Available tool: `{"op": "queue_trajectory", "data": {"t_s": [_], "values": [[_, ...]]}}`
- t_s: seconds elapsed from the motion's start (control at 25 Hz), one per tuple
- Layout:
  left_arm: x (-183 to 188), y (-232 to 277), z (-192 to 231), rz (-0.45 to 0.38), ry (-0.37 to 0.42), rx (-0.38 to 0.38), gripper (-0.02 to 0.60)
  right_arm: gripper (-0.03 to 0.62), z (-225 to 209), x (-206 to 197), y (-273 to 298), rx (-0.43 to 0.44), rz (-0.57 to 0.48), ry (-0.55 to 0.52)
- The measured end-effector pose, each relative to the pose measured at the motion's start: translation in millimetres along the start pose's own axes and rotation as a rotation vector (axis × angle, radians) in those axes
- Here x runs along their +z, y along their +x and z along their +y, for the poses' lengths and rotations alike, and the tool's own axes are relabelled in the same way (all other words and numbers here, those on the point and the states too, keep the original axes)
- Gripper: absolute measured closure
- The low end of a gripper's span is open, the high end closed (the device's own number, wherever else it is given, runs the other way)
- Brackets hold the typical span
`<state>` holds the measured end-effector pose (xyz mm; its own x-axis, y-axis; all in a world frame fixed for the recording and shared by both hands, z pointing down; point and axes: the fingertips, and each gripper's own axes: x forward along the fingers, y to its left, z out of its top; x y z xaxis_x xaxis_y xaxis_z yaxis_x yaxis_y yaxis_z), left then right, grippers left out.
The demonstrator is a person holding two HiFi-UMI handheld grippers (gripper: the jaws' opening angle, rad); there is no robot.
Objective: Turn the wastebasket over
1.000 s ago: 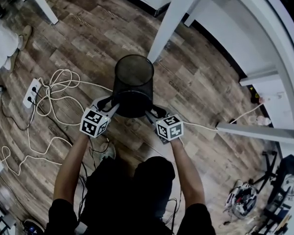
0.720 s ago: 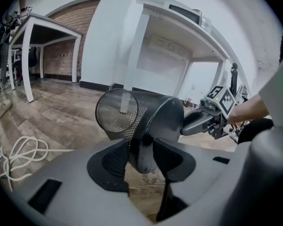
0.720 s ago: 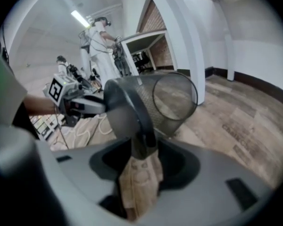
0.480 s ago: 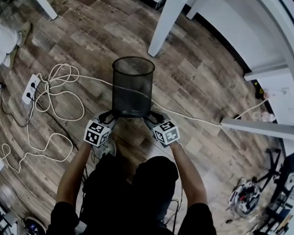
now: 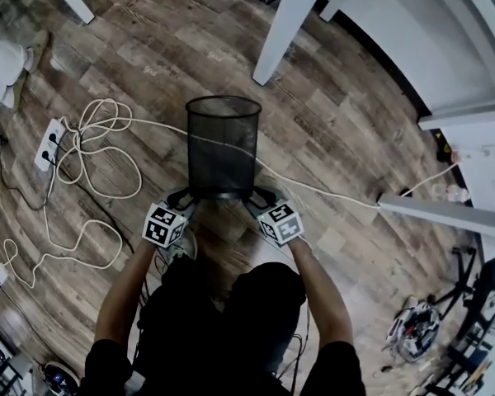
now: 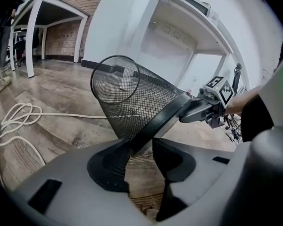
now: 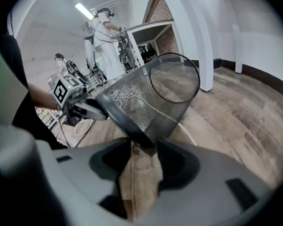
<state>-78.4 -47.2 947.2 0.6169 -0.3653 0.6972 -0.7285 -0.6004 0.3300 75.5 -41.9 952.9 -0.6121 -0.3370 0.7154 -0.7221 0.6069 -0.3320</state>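
The black wire-mesh wastebasket [image 5: 223,145] is mouth-up just above or on the wooden floor, in front of the person's knees. My left gripper [image 5: 188,195] is shut on the left side of its solid bottom rim, my right gripper [image 5: 256,195] on the right side. In the left gripper view the black rim [image 6: 153,124] runs slanted between the jaws of the left gripper [image 6: 141,142], and the basket leans away. The right gripper view shows the same rim [image 7: 127,124] pinched in the right gripper [image 7: 144,145]. I cannot tell whether the base touches the floor.
White cables [image 5: 99,151] and a power strip [image 5: 48,145] lie on the floor to the left. A white table leg [image 5: 280,31] stands just behind the basket, white shelving [image 5: 445,213] to the right. A person in white [image 7: 104,41] stands far off.
Both grippers have come down and slightly toward the person with the basket between them. The basket now sits lower, and its mouth has tipped from facing the camera to facing farther away.
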Motion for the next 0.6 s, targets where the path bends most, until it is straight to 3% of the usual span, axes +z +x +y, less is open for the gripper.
{"op": "queue_trajectory", "data": {"t_s": [0.6], "values": [[-24,12,1,0.059,0.008,0.001,0.397,0.405,2,-23,13,0.008,0.052,0.001]]}}
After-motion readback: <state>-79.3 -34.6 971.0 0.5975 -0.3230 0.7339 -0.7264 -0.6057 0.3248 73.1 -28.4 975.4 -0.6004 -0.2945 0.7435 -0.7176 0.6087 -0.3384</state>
